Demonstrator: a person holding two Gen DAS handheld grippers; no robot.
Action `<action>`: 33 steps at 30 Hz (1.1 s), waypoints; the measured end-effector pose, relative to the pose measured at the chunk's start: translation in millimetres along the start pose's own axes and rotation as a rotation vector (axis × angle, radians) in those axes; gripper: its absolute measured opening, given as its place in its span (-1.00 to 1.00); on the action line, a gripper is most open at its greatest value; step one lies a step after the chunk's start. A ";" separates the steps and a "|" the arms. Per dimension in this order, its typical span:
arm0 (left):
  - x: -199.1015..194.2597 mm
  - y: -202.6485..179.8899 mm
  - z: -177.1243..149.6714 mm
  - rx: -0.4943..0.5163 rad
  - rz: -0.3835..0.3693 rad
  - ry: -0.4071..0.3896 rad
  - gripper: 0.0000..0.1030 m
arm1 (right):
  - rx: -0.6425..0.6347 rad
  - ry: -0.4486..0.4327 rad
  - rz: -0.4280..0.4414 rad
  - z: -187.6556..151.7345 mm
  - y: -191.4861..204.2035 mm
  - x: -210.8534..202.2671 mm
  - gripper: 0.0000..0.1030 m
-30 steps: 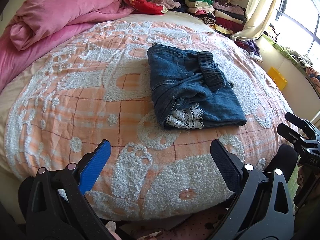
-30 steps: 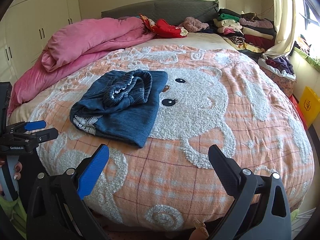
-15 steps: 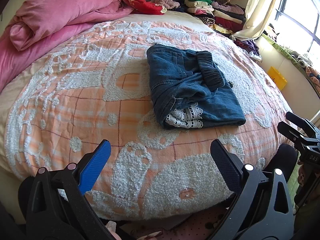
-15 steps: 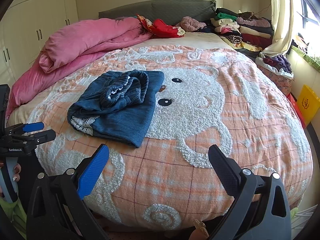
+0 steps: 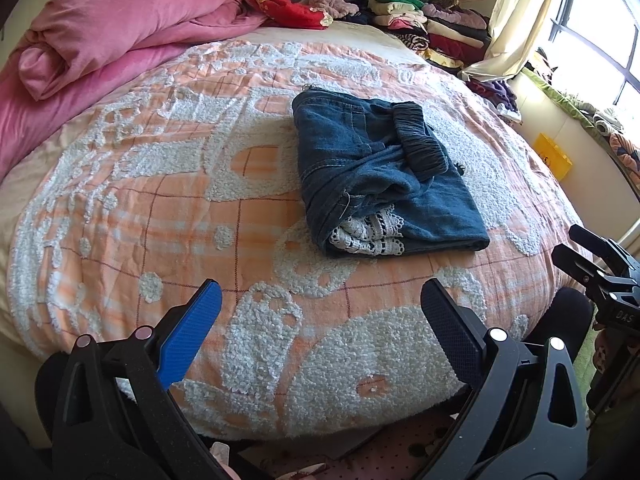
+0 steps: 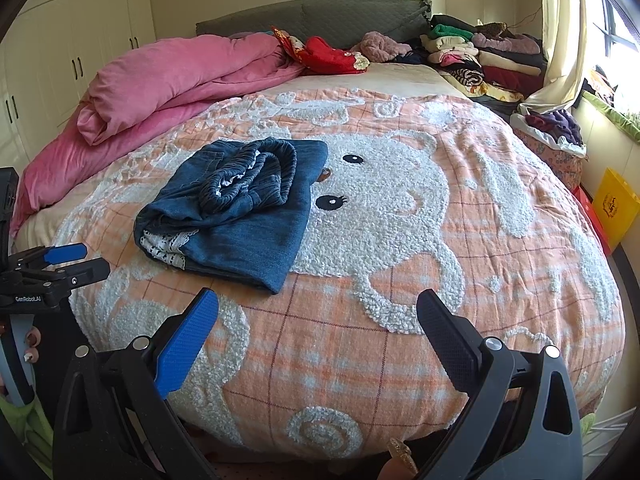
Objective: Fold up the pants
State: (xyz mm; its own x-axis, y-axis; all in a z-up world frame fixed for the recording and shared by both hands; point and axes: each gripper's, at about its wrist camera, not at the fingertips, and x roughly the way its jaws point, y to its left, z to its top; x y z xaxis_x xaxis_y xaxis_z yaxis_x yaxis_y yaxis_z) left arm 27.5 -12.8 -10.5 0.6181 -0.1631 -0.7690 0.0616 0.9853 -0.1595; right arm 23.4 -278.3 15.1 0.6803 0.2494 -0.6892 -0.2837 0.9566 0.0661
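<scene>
Blue denim pants [image 5: 376,176] [image 6: 240,208] lie folded into a compact bundle on the orange and white bedspread [image 5: 160,208] [image 6: 400,240], with the gathered waistband on top and white lace trim showing at the near end. My left gripper [image 5: 320,300] is open and empty at the bed's near edge, well short of the pants. My right gripper [image 6: 318,308] is open and empty too, hanging back from the bundle. Each gripper shows from the side in the other's view: the right gripper [image 5: 588,256] and the left gripper [image 6: 80,260].
A rolled pink duvet [image 5: 120,28] [image 6: 172,80] lies along the left side of the bed. Stacks of folded clothes [image 5: 432,28] [image 6: 480,52] sit at the far right by the curtain. A yellow bag [image 6: 614,208] stands on the floor on the right.
Both grippers have drifted slightly back from the bed; the pants sit a little farther off in both views. The bundle itself has not moved.
</scene>
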 end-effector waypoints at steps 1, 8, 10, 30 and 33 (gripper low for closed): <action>0.1 0.2 0.0 -0.001 0.001 0.001 0.81 | 0.000 0.000 -0.001 0.0 -0.1 0.2 0.91; 0.1 1.4 0.7 -0.001 -0.001 0.000 0.81 | 0.000 0.002 -0.004 0.0 0.1 0.6 0.91; -0.8 0.4 -0.1 0.001 -0.003 -0.001 0.81 | 0.002 0.002 -0.007 -1.0 0.1 1.2 0.91; -1.3 37.8 3.7 -0.083 0.031 0.001 0.81 | 0.069 -0.010 -0.077 5.2 -19.6 1.7 0.91; 3.6 70.2 13.3 -0.141 0.141 0.007 0.81 | 0.104 -0.013 -0.111 11.9 -37.3 3.1 0.91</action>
State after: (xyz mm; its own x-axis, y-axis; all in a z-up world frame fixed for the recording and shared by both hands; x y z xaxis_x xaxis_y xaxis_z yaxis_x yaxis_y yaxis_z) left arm 44.4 56.5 -16.1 0.6073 -0.0245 -0.7941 -0.1360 0.9816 -0.1343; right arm 44.1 -311.4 19.1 0.7121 0.1429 -0.6874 -0.1352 0.9887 0.0655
